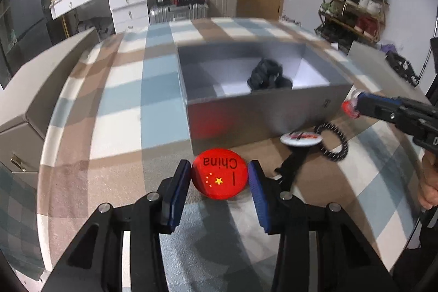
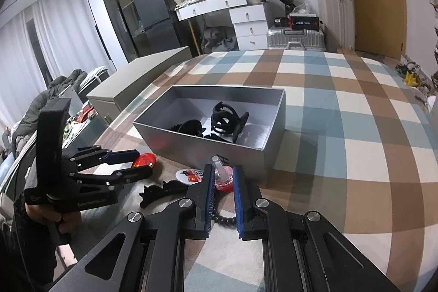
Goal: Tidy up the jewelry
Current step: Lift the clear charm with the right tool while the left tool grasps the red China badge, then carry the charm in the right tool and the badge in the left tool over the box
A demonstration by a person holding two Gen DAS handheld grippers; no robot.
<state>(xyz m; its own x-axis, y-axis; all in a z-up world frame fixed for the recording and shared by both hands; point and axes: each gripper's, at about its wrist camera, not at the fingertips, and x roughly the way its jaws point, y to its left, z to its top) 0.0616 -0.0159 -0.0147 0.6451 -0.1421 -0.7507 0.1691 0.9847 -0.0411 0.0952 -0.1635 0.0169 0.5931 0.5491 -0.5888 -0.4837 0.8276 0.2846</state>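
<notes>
Red badge (image 1: 219,173) sits between my left hand-held gripper (image 1: 219,177) pads

My right hand-held gripper (image 2: 223,177) squeezes a small pink bottle (image 2: 223,177) near the grey box (image 2: 202,149)

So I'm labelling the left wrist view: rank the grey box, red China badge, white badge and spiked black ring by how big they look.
1. grey box, by far the largest.
2. red China badge, though it is nearest the camera.
3. spiked black ring and white badge look alike; I won't rank them.
</notes>
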